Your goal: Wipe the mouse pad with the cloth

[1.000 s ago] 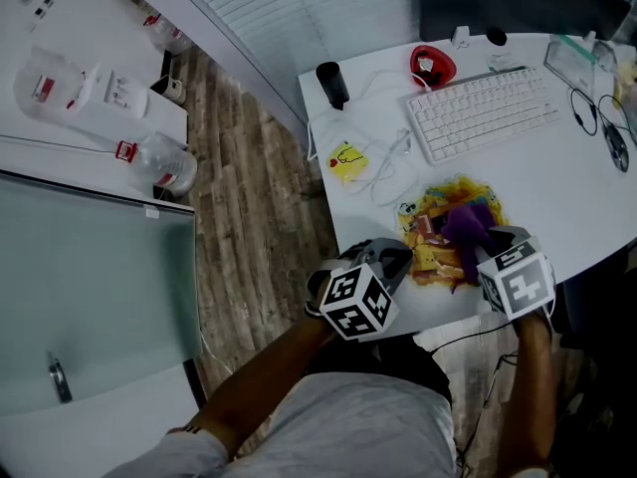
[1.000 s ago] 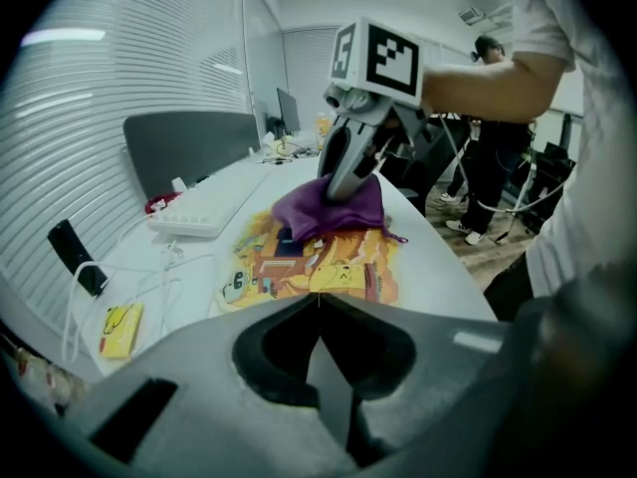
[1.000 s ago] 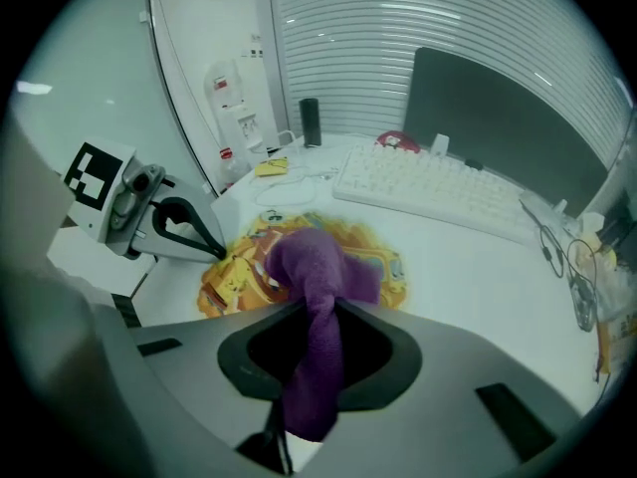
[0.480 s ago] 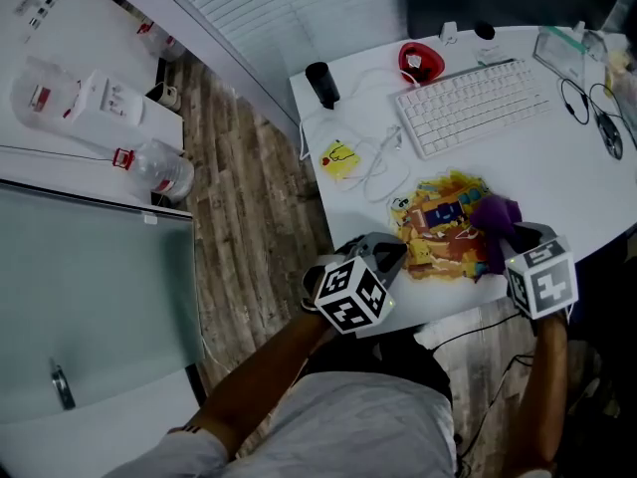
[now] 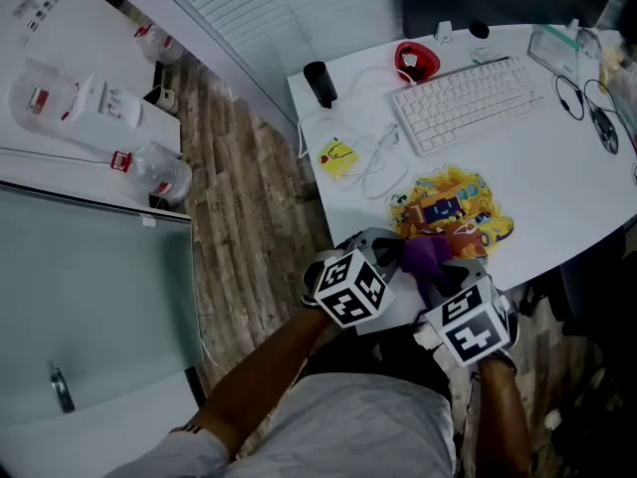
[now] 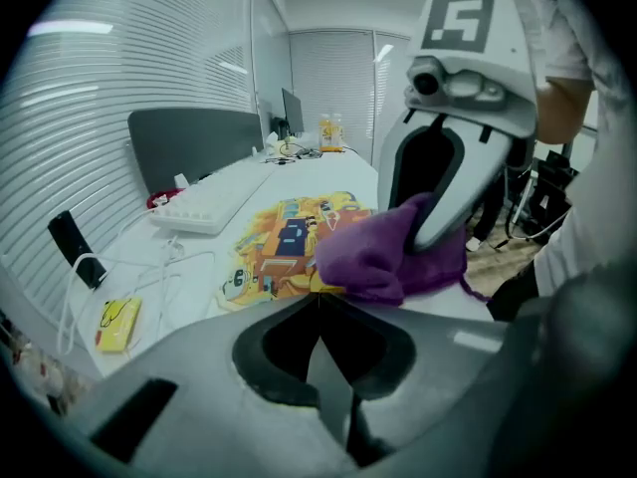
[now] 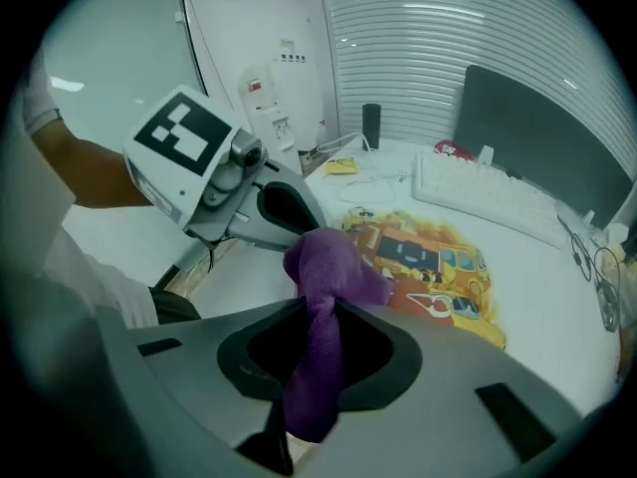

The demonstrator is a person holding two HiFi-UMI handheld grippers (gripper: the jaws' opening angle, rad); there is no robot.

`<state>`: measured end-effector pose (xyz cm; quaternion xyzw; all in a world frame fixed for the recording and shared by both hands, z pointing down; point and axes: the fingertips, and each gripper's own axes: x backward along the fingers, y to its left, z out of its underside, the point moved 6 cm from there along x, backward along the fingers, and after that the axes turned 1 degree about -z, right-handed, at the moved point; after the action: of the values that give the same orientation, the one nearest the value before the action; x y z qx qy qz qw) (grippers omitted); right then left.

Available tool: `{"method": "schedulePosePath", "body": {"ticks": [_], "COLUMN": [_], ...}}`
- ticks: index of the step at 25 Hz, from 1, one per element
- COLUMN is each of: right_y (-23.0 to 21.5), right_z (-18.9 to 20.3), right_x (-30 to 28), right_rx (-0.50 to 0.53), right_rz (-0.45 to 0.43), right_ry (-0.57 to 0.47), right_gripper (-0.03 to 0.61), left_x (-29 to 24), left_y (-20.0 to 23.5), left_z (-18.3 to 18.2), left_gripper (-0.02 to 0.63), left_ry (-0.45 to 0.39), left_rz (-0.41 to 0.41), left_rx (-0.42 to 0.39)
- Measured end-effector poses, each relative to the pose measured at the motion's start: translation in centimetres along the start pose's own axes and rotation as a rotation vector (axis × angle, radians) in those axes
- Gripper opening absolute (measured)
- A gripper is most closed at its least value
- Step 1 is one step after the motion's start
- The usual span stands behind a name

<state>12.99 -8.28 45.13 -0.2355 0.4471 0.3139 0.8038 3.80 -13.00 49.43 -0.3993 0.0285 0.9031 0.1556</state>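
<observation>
Office corner, white desk (image 5: 557,182) over wood-plank floor, blinds along the top of the head view. Purple cloth (image 5: 426,255) sits bunched at desk's near edge, touching the lower-left corner of the yellow-orange printed mouse pad (image 5: 453,212); most of the pad is uncovered. Right gripper (image 5: 438,279) has its jaws pinched on the cloth: in the right gripper view a twisted tail runs down between them and the bunch sticks out ahead. Left gripper (image 6: 320,332) has its jaws pressed together with nothing between, parked just beside the cloth at lower centre of the head view, tip near the pad's left end. Key relation: from the cloth-holding gripper the pad lies ahead and to the right, i.e. up-right in the head view, its long axis roughly left-right across the frame and parallel to the desk's near edge. The right gripper is the nearer one and the only one with the cloth, so a stroke likely runs up-right along that axis. Wiping looks under way, at one end of a pass. Further out: white keyboard (image 5: 468,103) above the pad, white cable (image 5: 376,167) and yellow item (image 5: 340,155) upper left of it, red object (image 5: 416,61) and black cylinder (image 5: 318,83) at the desk's far edge.
</observation>
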Motion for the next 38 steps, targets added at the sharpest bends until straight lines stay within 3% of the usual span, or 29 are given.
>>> {"method": "schedulePosePath", "body": {"ticks": [9, 22, 28, 34, 38], "right_y": [-3.3, -13.8, -15.6, -14.2, -12.5], "right_z": [1.5, 6.3, 7.5, 6.5, 5.0], "right_x": [0.2, 3.6, 4.2, 6.0, 8.0], "right_rx": [-0.014, -0.165, -0.212, -0.248, -0.29], "right_rz": [0.07, 0.218, 0.224, 0.223, 0.208], "right_ry": [0.041, 0.066, 0.058, -0.032, -0.175], "right_gripper": [0.066, 0.066, 0.066, 0.066, 0.066], "left_x": [0.0, 0.1, 0.0, 0.3, 1.5], "left_y": [0.0, 0.0, 0.0, -0.1, 0.0], "left_z": [0.0, 0.0, -0.1, -0.4, -1.7], "left_gripper": [0.015, 0.015, 0.015, 0.015, 0.015], "left_ry": [-0.004, 0.01, 0.023, 0.015, -0.072], "left_rz": [0.004, 0.01, 0.007, -0.006, -0.023], "left_rx": [-0.007, -0.003, -0.007, 0.007, 0.055]}}
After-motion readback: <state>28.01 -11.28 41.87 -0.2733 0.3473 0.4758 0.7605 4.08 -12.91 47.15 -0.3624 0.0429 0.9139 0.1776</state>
